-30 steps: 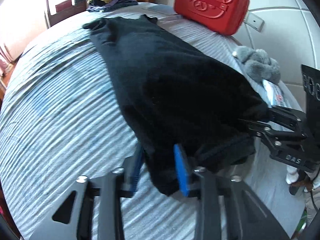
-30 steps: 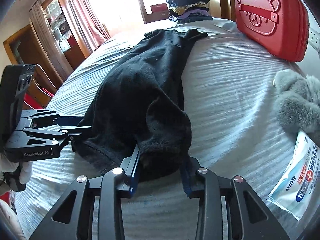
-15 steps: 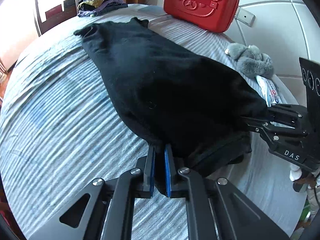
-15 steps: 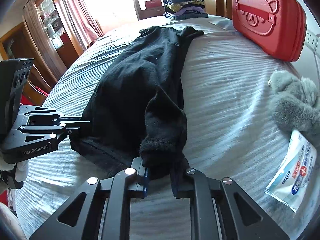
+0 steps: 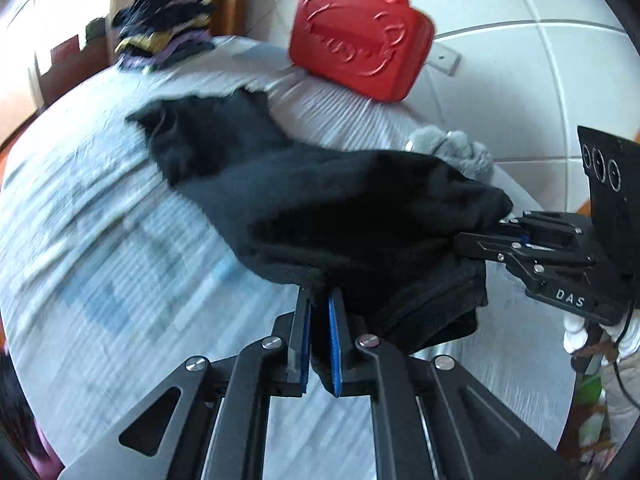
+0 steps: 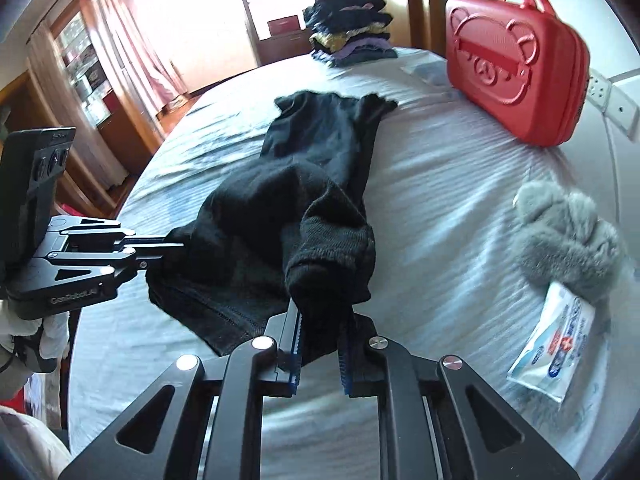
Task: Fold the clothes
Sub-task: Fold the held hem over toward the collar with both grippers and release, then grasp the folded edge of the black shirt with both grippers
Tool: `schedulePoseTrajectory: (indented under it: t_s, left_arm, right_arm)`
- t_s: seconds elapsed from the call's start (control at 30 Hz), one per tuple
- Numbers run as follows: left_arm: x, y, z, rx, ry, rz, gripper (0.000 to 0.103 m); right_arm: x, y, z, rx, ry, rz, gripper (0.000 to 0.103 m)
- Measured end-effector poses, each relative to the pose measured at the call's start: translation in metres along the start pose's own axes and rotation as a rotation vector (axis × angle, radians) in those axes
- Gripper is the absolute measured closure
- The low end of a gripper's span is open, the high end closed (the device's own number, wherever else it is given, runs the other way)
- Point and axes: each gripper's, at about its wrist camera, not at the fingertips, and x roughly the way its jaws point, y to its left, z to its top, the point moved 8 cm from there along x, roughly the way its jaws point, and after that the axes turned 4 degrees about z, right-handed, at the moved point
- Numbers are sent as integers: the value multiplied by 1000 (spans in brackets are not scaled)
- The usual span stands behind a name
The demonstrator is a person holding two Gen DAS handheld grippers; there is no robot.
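Your left gripper (image 5: 319, 334) and right gripper (image 6: 318, 346) each have their fingers pinching the near end of the black sweater (image 6: 304, 200). That end hangs lifted off the bed (image 6: 440, 208); the far end lies flat toward 12 o'clock. Each pinch holds only a small bit of thick knit, so a quick pull could let it slip out. The end could then drop in a messy heap.

matt black knit garment (image 6: 320, 208), ribbed cloth bedspread (image 6: 440, 200), glossy red plastic case (image 6: 516, 76).
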Motion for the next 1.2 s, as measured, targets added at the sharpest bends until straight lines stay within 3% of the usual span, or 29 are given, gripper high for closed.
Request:
schedulePoseTrajectory:
  t_s: [0.17,0.3,0.43,0.63,0.8,0.83,0.87,0.9,0.93,0.97,1.07,1.2]
  left_arm:
    - [-8,27,45,79,-6,-127,96]
    - [-10,55,78,158,-1,-185,96]
    - [-1,87,112,175,-13,-178,96]
    - [43,134,152,169,29,-173,96]
    - [103,162,196,212,91,-233,93]
    - [119,170,207,234,109,-231,86]
    - [128,178,216,251,112,-218,66]
    - [137,186,224,267,114,-204,53]
    - [146,195,233,283,115,-193,31]
    - [152,205,243,296,113,-184,25]
    - [168,233,266,337,108,-142,25]
    - [172,256,277,346,112,-131,25]
  right_arm:
    - [-5,8,38,112,-37,-83,89]
    - [-3,18,78,195,-69,-116,89]
    - [14,27,124,203,-84,-124,89]
    - [65,15,186,238,-70,-154,89]
    - [112,-1,235,287,-53,-180,89]
    - [122,-8,242,308,-54,-186,89]
    - [131,-17,248,336,-58,-193,88]
    - [141,-27,254,364,-62,-199,84]
    - [151,-36,260,392,-66,-206,84]
    - [160,-45,266,420,-70,-212,79]
    - [182,-71,283,495,-90,-248,40]
    - [161,-78,292,531,-146,-335,38]
